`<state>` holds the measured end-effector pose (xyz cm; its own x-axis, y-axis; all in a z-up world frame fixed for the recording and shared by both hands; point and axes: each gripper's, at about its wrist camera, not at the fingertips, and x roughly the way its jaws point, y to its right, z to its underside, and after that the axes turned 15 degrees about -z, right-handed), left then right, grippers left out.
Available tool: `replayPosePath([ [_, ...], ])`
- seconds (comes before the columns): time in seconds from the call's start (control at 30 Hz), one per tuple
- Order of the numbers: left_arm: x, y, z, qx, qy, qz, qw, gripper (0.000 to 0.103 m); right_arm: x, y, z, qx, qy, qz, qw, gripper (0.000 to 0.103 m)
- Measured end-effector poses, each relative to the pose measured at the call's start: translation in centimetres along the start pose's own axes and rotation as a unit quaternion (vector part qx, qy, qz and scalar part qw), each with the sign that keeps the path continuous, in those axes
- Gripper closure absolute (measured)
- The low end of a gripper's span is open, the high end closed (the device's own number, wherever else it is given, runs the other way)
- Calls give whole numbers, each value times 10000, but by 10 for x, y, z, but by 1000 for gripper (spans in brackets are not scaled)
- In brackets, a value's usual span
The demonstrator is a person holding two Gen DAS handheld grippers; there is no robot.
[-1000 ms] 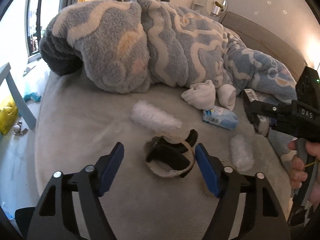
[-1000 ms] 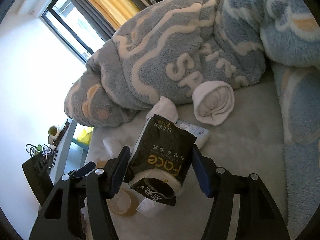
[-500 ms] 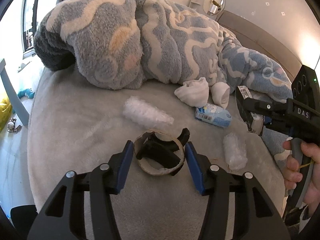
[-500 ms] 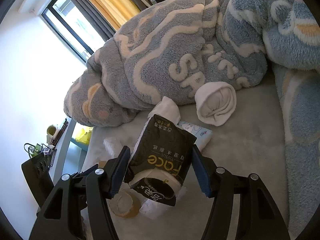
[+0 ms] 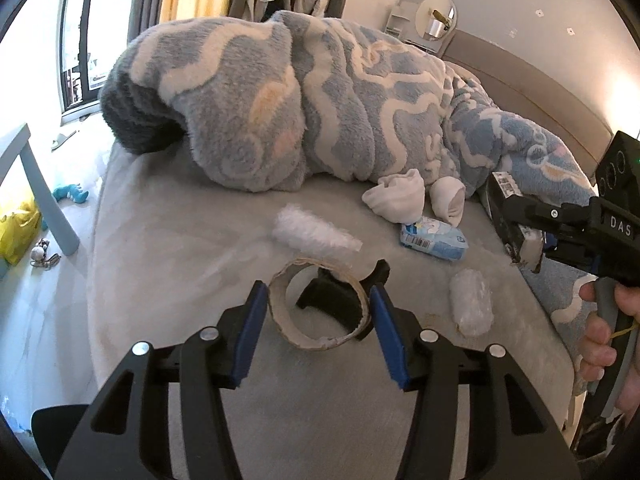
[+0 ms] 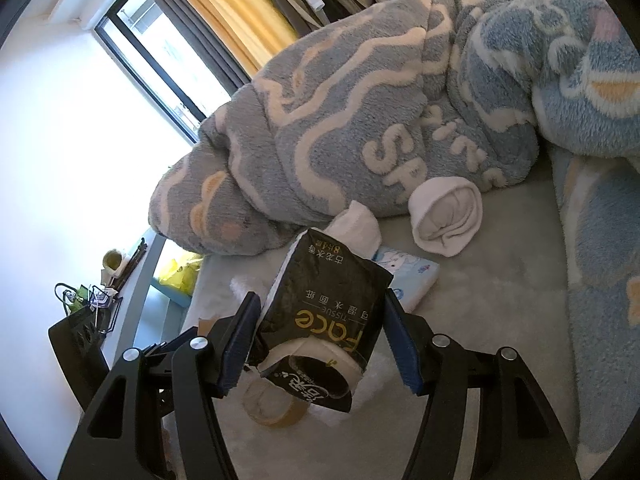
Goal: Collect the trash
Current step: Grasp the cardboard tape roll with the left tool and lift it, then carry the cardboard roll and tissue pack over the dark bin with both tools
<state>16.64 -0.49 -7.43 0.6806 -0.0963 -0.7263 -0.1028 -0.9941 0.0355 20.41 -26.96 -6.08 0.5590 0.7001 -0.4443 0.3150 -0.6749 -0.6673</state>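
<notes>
A brown cardboard tape ring [image 5: 308,345] stands tilted between the blue pads of my left gripper [image 5: 318,320], which is shut on it just above the grey bed [image 5: 168,248]. A black curved piece [image 5: 334,294] lies under and behind the ring. My right gripper [image 6: 320,340] is shut on a black tissue pack [image 6: 328,304]; in the left wrist view it [image 5: 514,226] hovers at the right, held by a hand [image 5: 600,340]. The ring [image 6: 272,410] also shows below the pack.
Loose on the bed are a white plastic wad [image 5: 316,234], a second wad [image 5: 470,300], a light blue tissue packet [image 5: 434,240] and two rolled white socks [image 5: 396,196]. A fleecy blue blanket [image 5: 280,100] fills the back. The floor drops off at the left.
My left gripper's jaws have closed from wide apart onto the cardboard ring, which now stands tipped up. The right gripper has kept its hold on the tissue pack and stayed put.
</notes>
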Motion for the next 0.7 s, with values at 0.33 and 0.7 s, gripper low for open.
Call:
replayPosePath([
  [0.33, -33, -22, 17, -48, 61, -237, 9997, 48, 15, -34, 20, -207, -160, -150, 9995, 40],
  [0.7, -71, -55, 37, -272, 187, -522, 9981, 48, 32, -71, 46, -490, -429, -199, 9977, 40],
])
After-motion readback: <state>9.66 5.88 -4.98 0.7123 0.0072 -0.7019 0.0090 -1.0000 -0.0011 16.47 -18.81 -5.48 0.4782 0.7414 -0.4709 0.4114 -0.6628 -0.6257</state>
